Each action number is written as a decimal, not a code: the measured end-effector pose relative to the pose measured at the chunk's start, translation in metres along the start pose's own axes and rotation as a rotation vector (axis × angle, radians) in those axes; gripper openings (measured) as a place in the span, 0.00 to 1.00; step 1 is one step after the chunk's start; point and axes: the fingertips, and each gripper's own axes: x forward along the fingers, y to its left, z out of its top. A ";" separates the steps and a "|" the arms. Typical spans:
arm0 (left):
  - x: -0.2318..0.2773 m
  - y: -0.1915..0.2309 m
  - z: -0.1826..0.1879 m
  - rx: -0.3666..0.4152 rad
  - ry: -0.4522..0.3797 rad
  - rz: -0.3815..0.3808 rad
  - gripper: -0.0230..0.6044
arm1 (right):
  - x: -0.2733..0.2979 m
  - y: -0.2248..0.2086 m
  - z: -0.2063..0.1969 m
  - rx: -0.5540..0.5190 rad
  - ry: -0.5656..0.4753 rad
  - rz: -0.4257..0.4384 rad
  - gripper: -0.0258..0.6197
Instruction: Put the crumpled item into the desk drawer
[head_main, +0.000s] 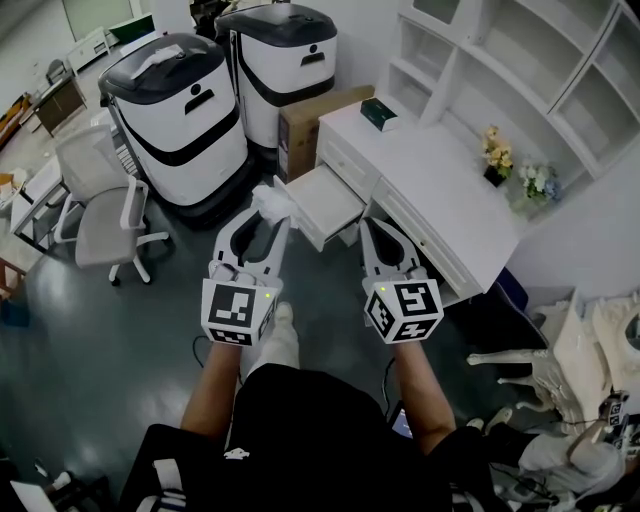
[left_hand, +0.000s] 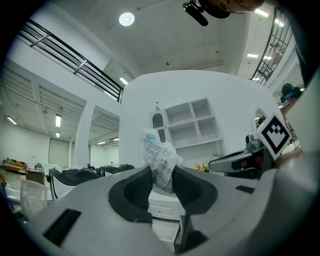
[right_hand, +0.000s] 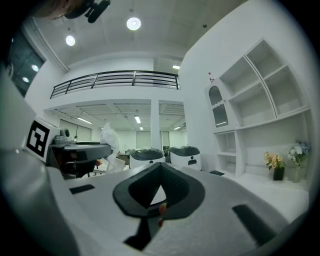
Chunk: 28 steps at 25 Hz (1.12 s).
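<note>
This looks like an office-type robotics lab. A white desk (head_main: 440, 170) stands under wall shelves (head_main: 520, 60), near an office chair (head_main: 105, 215) and two big white-and-black machines (head_main: 180, 110). A railed mezzanine (right_hand: 115, 80) runs above.

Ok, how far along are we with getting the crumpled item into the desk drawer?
Done: the white desk drawer stands pulled open. In hand: the left gripper is clamped on the crumpled white plastic wrapper. Left: carry it over the drawer and release. The right gripper is shut, empty.
</note>
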 end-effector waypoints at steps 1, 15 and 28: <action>0.006 0.003 -0.001 -0.001 -0.001 0.000 0.22 | 0.006 -0.003 0.000 -0.002 0.001 0.000 0.03; 0.108 0.062 -0.015 -0.045 0.017 -0.020 0.22 | 0.112 -0.048 0.010 -0.004 0.018 -0.012 0.03; 0.194 0.124 -0.022 -0.045 0.032 -0.050 0.22 | 0.210 -0.079 0.018 0.010 0.043 -0.041 0.03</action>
